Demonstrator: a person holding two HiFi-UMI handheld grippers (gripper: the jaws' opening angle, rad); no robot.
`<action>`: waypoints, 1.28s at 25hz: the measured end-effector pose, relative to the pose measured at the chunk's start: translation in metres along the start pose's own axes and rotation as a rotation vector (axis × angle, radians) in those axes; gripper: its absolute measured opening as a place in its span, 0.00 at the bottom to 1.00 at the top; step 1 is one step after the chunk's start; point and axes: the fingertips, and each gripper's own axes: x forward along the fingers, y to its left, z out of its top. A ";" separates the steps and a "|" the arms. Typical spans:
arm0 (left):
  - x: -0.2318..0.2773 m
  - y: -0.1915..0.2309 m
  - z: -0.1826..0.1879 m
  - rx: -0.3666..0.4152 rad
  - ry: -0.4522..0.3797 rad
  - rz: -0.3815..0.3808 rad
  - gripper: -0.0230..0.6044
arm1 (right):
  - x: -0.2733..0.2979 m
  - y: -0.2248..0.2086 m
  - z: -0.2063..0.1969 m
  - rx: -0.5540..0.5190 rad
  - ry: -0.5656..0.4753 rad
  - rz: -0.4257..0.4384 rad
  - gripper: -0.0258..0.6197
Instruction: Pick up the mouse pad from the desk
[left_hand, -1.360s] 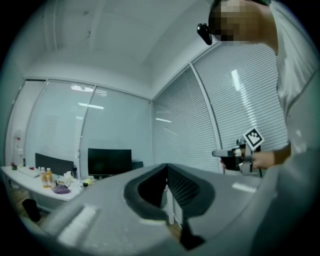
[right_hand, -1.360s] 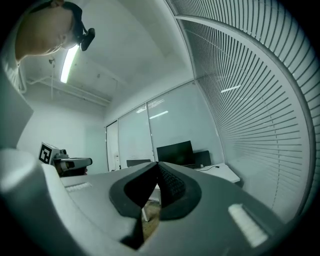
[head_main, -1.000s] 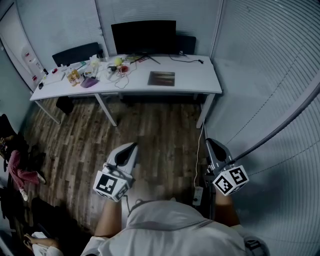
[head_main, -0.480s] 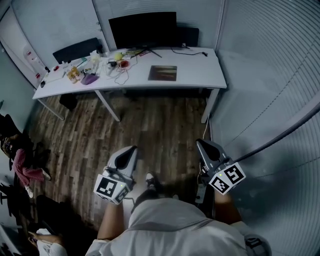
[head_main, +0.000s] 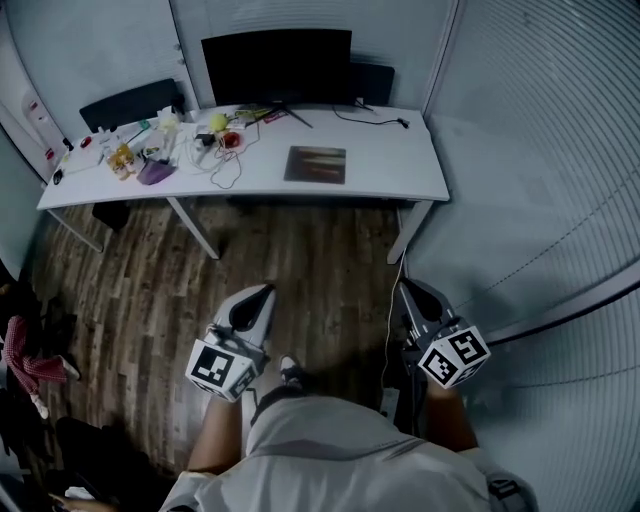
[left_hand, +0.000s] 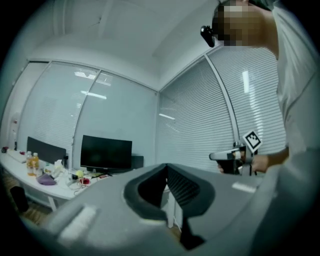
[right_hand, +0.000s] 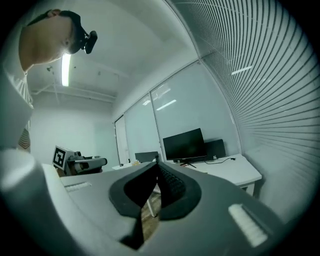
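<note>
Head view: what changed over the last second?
The person has stepped towards the desk, which looks slightly nearer; a shoe now shows between the grippers. Nothing was gripped or released. The left gripper and right gripper stay shut and empty; the mouse pad lies untouched on the desk.

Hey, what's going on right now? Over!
Left gripper and right gripper shut, empty. Dark rectangular mouse pad flat on white desk, untouched. Wooden floor lies between.
</note>
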 end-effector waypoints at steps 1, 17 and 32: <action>0.009 0.015 -0.001 0.001 0.010 -0.007 0.04 | 0.014 -0.006 0.000 0.009 0.009 -0.016 0.04; 0.085 0.220 -0.017 -0.062 0.050 -0.085 0.04 | 0.229 -0.034 -0.008 0.091 0.074 -0.101 0.04; 0.261 0.286 -0.026 -0.065 0.054 -0.041 0.04 | 0.344 -0.201 0.007 0.129 0.080 -0.086 0.04</action>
